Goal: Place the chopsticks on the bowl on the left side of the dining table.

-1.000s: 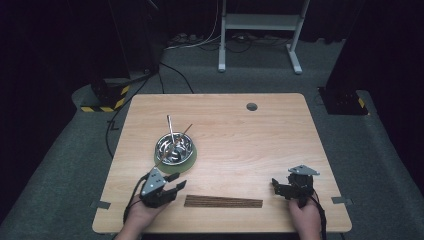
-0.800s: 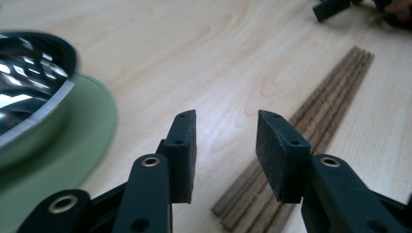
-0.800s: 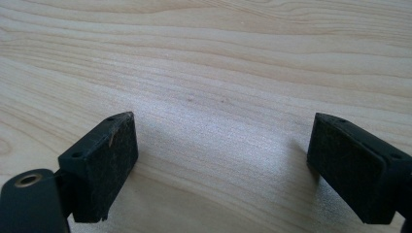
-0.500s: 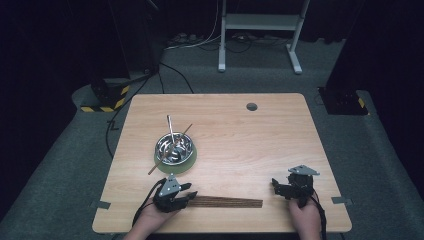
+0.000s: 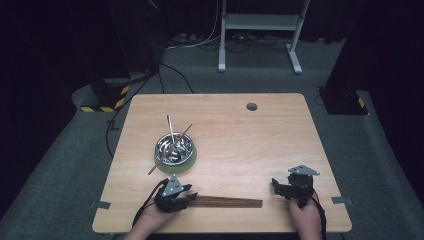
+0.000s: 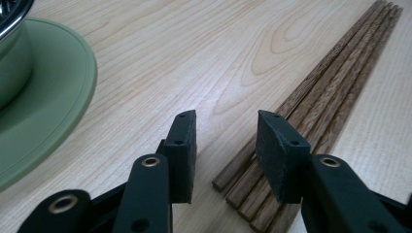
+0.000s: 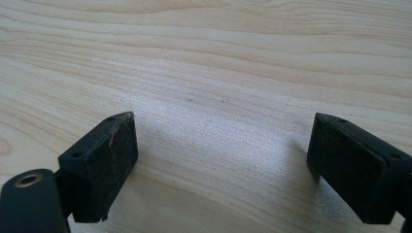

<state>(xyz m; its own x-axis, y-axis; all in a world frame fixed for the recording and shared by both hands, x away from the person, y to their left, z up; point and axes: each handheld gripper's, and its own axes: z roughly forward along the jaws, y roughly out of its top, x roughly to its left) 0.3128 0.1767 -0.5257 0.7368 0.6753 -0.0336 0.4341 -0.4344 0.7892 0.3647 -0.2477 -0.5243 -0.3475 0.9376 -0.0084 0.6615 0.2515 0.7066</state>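
A bundle of several brown wooden chopsticks (image 5: 225, 202) lies flat near the table's front edge. My left gripper (image 5: 192, 194) is low at the bundle's left end. In the left gripper view its jaws (image 6: 226, 121) stand partly open and have just closed a little. The chopsticks' (image 6: 330, 73) near ends lie under and beside the right pad (image 6: 279, 150), and no pad presses on them. My right gripper (image 5: 277, 185) rests at the front right, and its pads (image 7: 107, 160) are wide open over bare wood.
A steel bowl (image 5: 175, 145) on a green saucer (image 5: 172, 165) stands just behind my left gripper, with a metal rod and a brown stick leaning in it. The saucer's rim (image 6: 43, 97) is close at the left. A round hole (image 5: 251, 106) marks the table's far side.
My left gripper has moved right and down, from in front of the saucer to the left end of the chopsticks. The right gripper has stayed still.
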